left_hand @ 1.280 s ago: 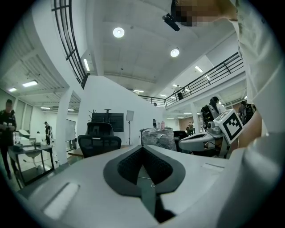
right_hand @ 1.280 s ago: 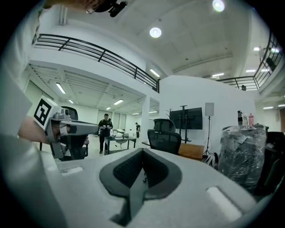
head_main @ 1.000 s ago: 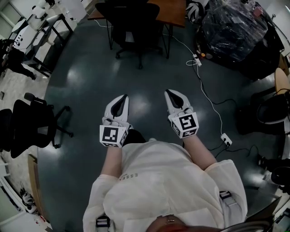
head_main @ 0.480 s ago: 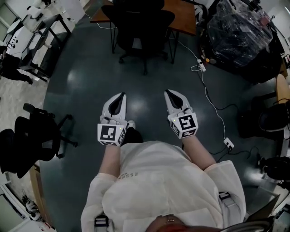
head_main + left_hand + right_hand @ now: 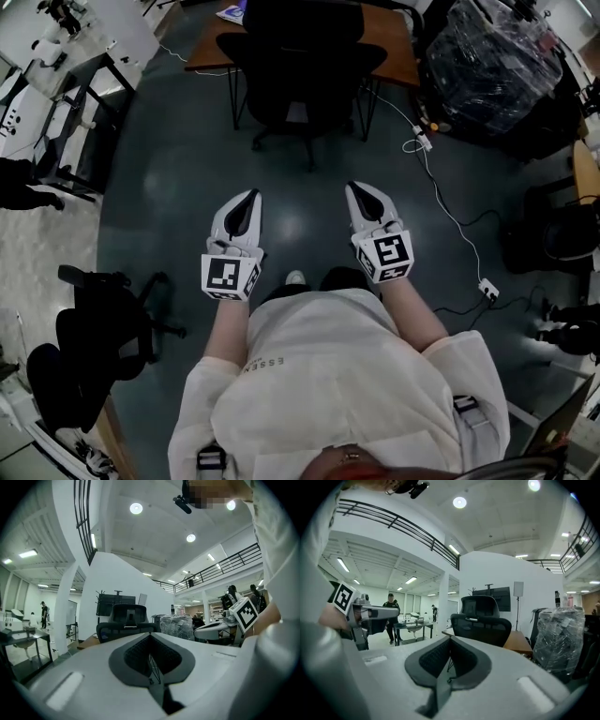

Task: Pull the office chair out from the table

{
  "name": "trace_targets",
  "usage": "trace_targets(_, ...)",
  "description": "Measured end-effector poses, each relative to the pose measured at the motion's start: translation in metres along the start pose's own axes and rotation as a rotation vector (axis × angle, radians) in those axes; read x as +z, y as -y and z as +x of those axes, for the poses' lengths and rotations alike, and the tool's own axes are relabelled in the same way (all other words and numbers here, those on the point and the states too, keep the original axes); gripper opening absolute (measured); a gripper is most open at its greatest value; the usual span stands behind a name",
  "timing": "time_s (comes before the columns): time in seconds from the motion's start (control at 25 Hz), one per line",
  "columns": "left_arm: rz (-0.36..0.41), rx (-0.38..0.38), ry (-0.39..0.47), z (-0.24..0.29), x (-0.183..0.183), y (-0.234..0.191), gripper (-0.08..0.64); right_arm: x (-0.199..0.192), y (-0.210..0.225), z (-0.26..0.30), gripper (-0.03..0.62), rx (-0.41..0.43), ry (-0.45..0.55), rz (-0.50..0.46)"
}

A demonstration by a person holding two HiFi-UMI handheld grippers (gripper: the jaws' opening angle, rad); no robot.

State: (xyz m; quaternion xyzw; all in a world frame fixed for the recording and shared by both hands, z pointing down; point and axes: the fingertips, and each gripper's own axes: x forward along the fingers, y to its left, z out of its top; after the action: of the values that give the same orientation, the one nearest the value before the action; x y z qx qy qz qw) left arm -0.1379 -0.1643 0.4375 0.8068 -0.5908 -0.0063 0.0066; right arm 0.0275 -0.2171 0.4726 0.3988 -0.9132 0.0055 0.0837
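A black office chair stands pushed in under a brown wooden table at the top of the head view; its back and headrest face me in the left gripper view and the right gripper view. My left gripper and right gripper are held out side by side over the dark floor, both shut and empty, well short of the chair. The person's white sleeves and torso fill the lower head view.
A white cable with a power strip runs along the floor right of the chair. A plastic-wrapped bulky load stands at the upper right. Another black chair is at the lower left, with white desks at the upper left.
The chair and table have drawn closer and lower in the head view as I walked toward them. Both grippers stay shut and level in front of me.
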Motion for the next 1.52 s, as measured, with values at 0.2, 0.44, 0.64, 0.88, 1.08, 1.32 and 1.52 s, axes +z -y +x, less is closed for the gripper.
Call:
trace_targets(0.2,-0.031,-0.038,-0.021,0.024,-0.015,-0.02,0.017,-0.011,0.0,0.034,-0.008,0.007,-0.05,0.0)
trace_targets(0.44,-0.033,-0.052,-0.051,0.079,-0.029,-0.046,0.017,-0.016,0.034,0.087,-0.008,0.001,-0.064,0.015)
trace_targets(0.64,0.044,-0.052,-0.013,0.147,-0.002,-0.078,0.017,0.001,0.078,0.142,-0.008,-0.008,-0.038,0.018)
trace_targets(0.88,0.108,-0.054,0.008,0.217,0.014,-0.104,0.017,0.029,0.129,0.202,-0.008,-0.006,0.002,0.006)
trace_targets(1.08,0.132,-0.095,0.01,0.255,0.02,-0.117,0.017,0.055,0.153,0.236,-0.008,-0.025,0.032,-0.024)
trace_targets(1.32,0.309,-0.15,0.041,0.294,0.054,-0.144,0.017,0.1,0.18,0.269,-0.008,-0.104,0.056,-0.211)
trace_targets(1.52,0.545,-0.209,0.065,0.328,0.092,-0.166,0.017,0.152,0.196,0.291,-0.007,-0.133,0.039,-0.373)
